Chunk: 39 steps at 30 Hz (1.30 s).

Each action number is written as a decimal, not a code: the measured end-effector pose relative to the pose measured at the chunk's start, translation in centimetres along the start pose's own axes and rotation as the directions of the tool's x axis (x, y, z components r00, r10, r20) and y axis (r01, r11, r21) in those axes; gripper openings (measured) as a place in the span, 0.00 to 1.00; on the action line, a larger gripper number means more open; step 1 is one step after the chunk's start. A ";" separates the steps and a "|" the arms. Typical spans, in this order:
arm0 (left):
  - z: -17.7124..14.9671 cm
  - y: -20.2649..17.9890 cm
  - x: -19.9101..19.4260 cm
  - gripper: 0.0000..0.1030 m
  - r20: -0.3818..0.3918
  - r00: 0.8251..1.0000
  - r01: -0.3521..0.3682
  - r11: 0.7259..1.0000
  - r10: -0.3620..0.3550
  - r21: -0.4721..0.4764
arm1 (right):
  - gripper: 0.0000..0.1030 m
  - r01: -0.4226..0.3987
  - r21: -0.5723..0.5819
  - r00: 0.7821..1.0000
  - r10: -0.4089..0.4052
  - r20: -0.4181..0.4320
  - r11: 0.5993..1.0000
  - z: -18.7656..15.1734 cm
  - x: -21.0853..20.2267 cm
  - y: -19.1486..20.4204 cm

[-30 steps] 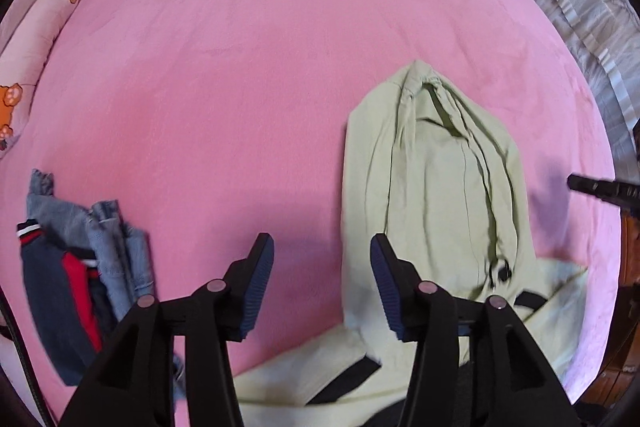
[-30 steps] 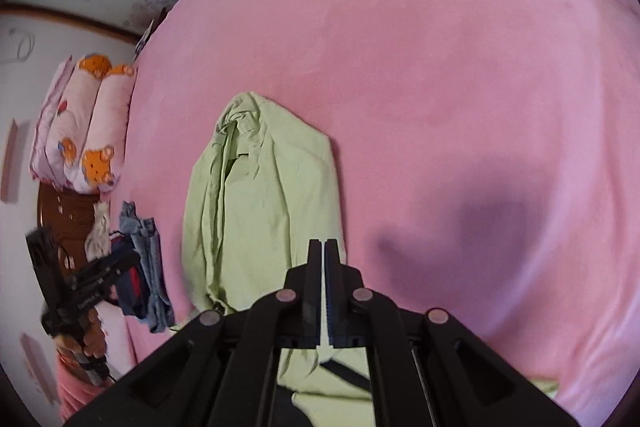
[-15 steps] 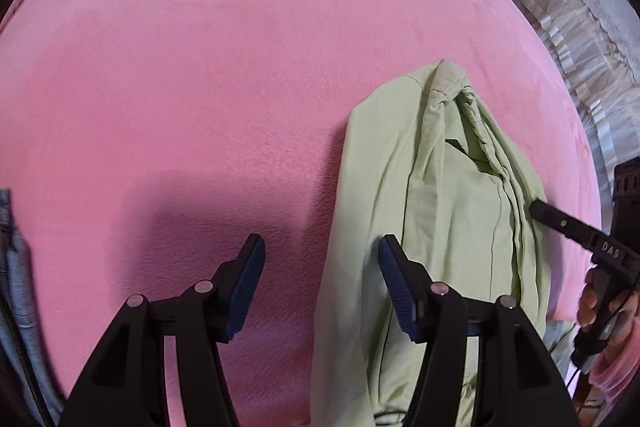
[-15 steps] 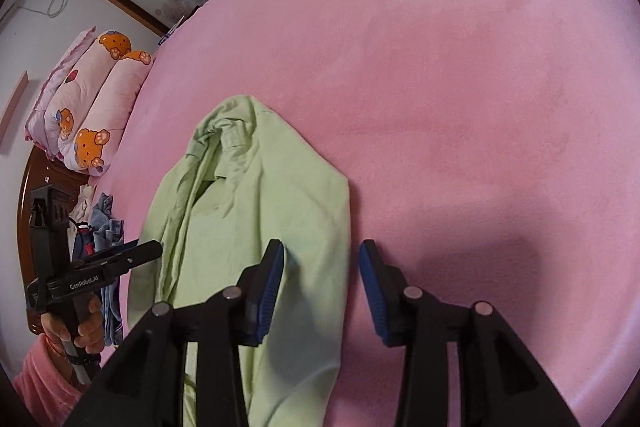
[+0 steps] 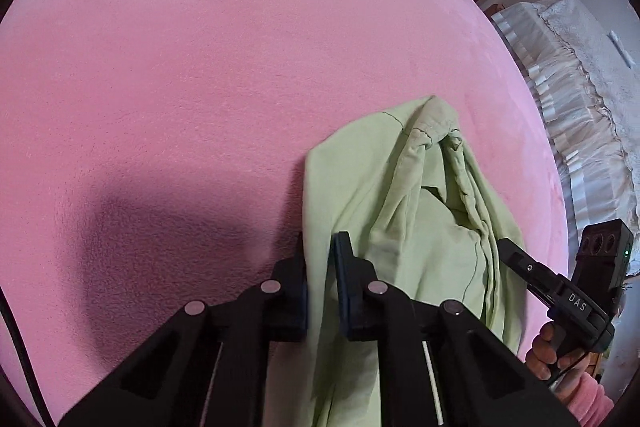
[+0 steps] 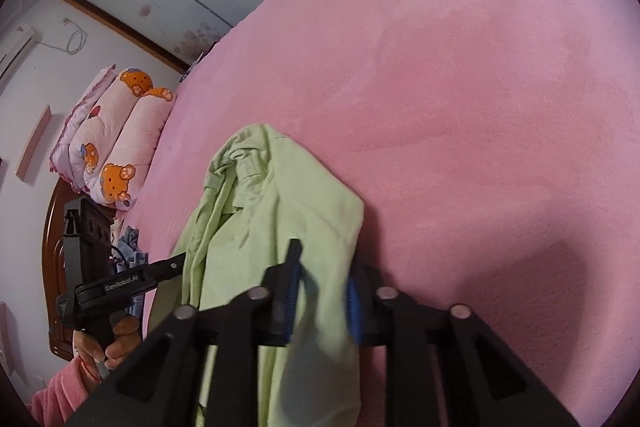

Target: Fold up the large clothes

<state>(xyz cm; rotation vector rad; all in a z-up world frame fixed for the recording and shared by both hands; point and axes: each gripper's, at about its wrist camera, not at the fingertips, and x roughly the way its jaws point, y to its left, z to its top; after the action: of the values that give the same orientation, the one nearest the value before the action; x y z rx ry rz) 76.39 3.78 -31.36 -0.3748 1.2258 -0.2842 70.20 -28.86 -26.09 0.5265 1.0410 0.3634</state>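
A light green garment (image 5: 404, 195) lies folded lengthwise on the pink bed cover (image 5: 200, 75), collar end pointing away. My left gripper (image 5: 320, 279) is shut on its left edge, cloth pinched between the blue pads. In the right wrist view the same green garment (image 6: 280, 211) runs between the fingers of my right gripper (image 6: 322, 297), which is closing around its right edge with the jaws still a little apart. Each gripper shows in the other's view: the right one (image 5: 560, 295) at the garment's right side, the left one (image 6: 120, 283) at its left.
Bear-print pillows (image 6: 116, 151) lie at the bed's head by a wooden headboard (image 6: 56, 227). A pile of blue clothes (image 6: 128, 247) sits near the left gripper. A white ruffled bedspread (image 5: 580, 99) is beyond the bed's right edge.
Both grippers moved in onto the green garment's long edges. The left went from open to shut on the cloth. The right, shut a second ago, opened and now narrows around the cloth.
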 end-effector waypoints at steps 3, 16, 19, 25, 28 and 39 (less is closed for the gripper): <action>-0.5 -1.2 -0.4 0.04 0.037 0.999 -0.026 0.998 0.024 0.054 | 0.08 0.005 -0.061 1.000 -0.004 0.028 0.998 -0.1 -0.7 1.4; -6.5 -3.0 -13.9 0.04 0.194 0.962 0.177 0.979 -0.195 0.106 | 0.06 -0.186 -0.155 0.964 0.211 0.159 0.970 -2.5 -11.3 6.9; -9.4 -3.2 -16.1 0.04 0.201 0.958 0.179 0.975 -0.204 0.134 | 0.06 -0.220 -0.199 0.956 0.251 0.149 0.955 -4.5 -14.0 8.2; -15.8 -3.0 -19.1 0.04 0.178 0.968 0.146 0.972 -0.178 0.183 | 0.06 -0.201 -0.317 0.969 0.235 0.072 0.927 -10.2 -16.8 10.5; -18.8 -3.3 -19.6 0.04 0.149 0.973 0.142 0.968 -0.174 0.208 | 0.06 -0.189 -0.308 0.977 0.209 0.033 0.932 -12.8 -17.5 9.6; -29.6 -2.8 -16.4 0.05 -0.006 1.000 0.017 0.955 -0.015 0.296 | 0.10 -0.097 -0.153 0.991 0.081 -0.108 0.983 -23.4 -17.2 4.9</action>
<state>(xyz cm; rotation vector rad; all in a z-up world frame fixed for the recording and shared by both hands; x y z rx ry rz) 43.12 4.26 -24.66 -0.1242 1.1630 -0.4764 41.31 -28.22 -20.36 0.4157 1.0783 0.5523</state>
